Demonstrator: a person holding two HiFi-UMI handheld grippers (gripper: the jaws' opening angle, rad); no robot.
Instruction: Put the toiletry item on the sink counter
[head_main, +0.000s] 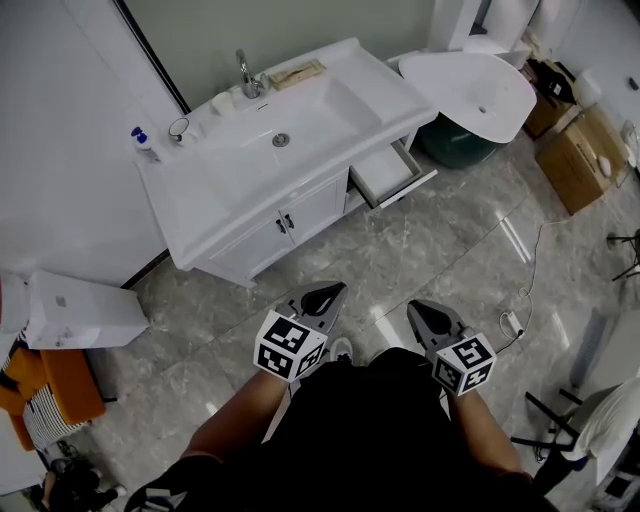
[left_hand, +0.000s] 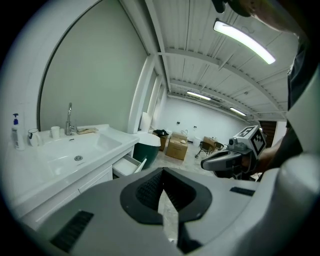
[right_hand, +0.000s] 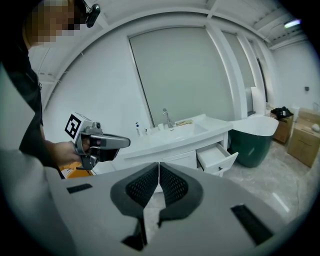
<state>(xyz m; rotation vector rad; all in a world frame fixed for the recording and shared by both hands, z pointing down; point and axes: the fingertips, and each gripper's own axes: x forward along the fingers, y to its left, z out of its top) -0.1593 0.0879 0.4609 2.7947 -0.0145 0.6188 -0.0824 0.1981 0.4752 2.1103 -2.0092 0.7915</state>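
A white sink counter stands ahead on the left. A small bottle with a blue pump top stands upright at its left back corner, beside a round glass. It also shows in the left gripper view as the bottle. My left gripper and right gripper hang close to my body over the floor, well short of the counter. Both are shut with nothing between the pads. Each gripper view shows the other gripper: the right gripper and the left gripper.
A faucet, a white cup and a flat tray sit along the counter's back. A drawer stands open at the vanity's right. A white tub and cardboard boxes are at the right, a white box at the left.
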